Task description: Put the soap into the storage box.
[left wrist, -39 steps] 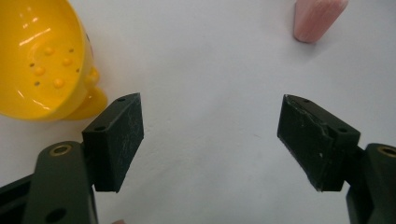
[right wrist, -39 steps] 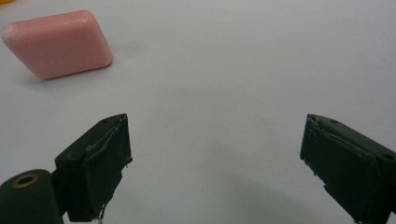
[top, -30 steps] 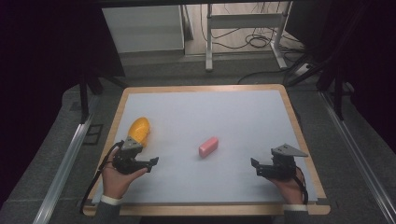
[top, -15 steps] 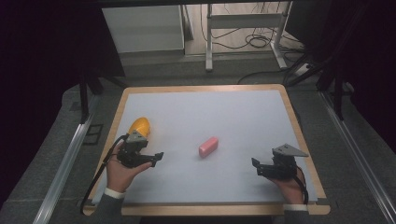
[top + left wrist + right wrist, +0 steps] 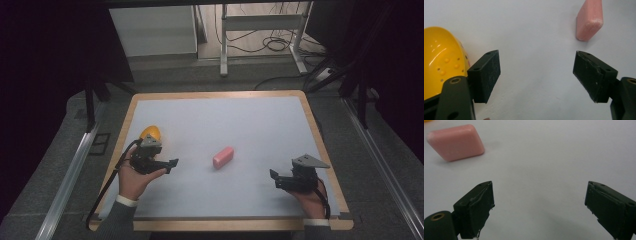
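A pink block (image 5: 223, 157) lies near the middle of the white table (image 5: 240, 120). A glossy yellow rounded object (image 5: 150, 134) rests at the table's left side. My left gripper (image 5: 172, 163) hovers just in front of the yellow object, jaws wide apart and pointing right toward the block. In the left gripper view the yellow object (image 5: 441, 67) sits beside the left jaw and the pink block (image 5: 589, 20) lies ahead, with the left gripper (image 5: 536, 72) holding nothing. My right gripper (image 5: 272, 176) is open near the front right; its view shows the pink block (image 5: 456, 142) far left of the right gripper (image 5: 539, 207).
The table has a wooden rim (image 5: 320, 135). Beyond its far edge stand a white cabinet (image 5: 152, 30) and a metal frame (image 5: 260, 25) with cables on the floor. Rails (image 5: 70, 175) run along both sides.
My left hand and gripper shifted slightly forward and right, now covering more of the yellow object. The right gripper and the pink block stayed put.
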{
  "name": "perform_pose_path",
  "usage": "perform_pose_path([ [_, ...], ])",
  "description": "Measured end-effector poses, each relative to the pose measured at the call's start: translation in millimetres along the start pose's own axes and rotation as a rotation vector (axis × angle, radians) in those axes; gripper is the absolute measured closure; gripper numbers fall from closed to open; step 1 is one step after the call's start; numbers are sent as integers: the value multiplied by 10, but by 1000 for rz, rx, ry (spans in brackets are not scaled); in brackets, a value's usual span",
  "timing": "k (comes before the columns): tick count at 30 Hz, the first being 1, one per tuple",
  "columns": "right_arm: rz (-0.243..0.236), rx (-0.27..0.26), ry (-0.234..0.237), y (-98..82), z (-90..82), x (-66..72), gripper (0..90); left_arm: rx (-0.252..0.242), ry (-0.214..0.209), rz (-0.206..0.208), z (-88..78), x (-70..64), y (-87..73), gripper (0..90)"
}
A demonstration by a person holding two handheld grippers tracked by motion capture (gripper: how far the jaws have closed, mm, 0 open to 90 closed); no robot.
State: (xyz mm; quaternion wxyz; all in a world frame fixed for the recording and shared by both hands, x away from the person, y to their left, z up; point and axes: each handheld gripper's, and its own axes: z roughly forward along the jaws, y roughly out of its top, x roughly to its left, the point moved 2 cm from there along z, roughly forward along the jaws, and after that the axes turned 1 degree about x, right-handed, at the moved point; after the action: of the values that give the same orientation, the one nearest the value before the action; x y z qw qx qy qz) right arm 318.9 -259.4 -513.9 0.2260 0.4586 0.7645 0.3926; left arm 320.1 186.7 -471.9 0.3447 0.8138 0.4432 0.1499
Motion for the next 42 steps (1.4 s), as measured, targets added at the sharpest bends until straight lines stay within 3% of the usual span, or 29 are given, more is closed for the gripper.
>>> perform_pose_path([
  [3, 17, -13, 10, 8, -10, -2, 83, 3, 2, 7, 21, -3, 44, 227],
  [24, -3, 7, -14, -11, 15, -13, 83, 20, -11, 22, 112, -14, 214, 234],
  [30, -5, 14, -15, -18, 32, -8, 83, 22, -34, 34, 132, -62, 304, 263],
  [42, -8, 16, -14, -21, 39, -5, 83, 53, -39, 60, 220, -147, 431, 268],
])
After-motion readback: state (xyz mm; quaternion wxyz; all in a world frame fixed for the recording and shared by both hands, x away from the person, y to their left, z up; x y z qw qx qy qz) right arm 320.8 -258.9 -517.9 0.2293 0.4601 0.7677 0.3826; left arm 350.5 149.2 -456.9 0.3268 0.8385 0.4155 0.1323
